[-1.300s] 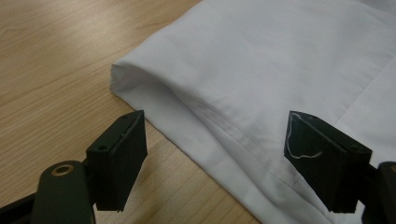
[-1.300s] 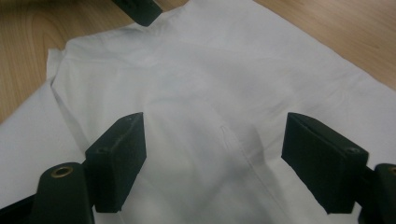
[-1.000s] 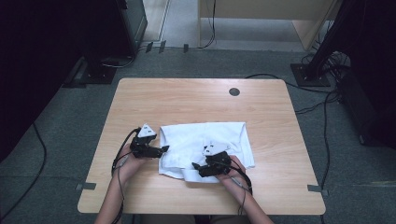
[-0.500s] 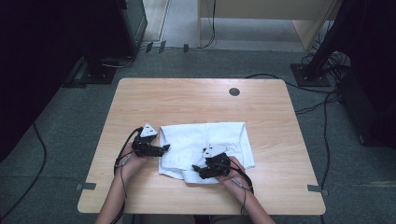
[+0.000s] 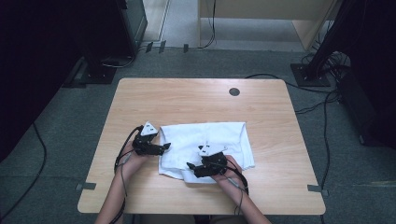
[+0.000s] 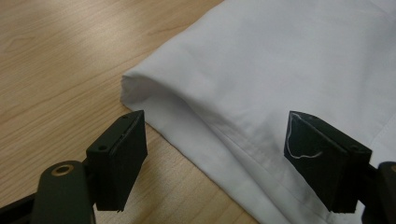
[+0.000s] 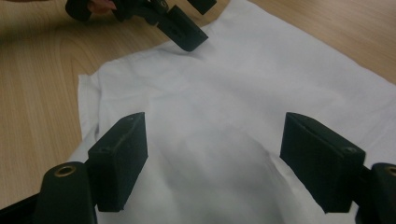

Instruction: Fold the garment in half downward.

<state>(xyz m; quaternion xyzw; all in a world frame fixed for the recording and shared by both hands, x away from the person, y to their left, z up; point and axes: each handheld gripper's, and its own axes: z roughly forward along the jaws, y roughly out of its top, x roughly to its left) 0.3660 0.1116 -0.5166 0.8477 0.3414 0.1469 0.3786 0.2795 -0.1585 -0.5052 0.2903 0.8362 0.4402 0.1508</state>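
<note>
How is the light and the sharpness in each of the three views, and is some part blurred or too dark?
High view: dim and soft, the floor at both sides almost black, the white cloth the brightest thing on the table. Left gripper view: cloth folds sharp, a soft shadow under its edge, the near jaws slightly blurred. Right gripper view: the cloth looks grey and hazy close to the jaws, with little detail.

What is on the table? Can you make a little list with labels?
table: light wooden top with a dark round hole near the far edge
cloth: white folded cloth lying flat on the near half
left hand-held gripper: at the cloth's left edge, jaws open, gripping nothing
right hand-held gripper: over the cloth's near edge, jaws open, gripping nothing
floor: grey carpet with black cables
</note>
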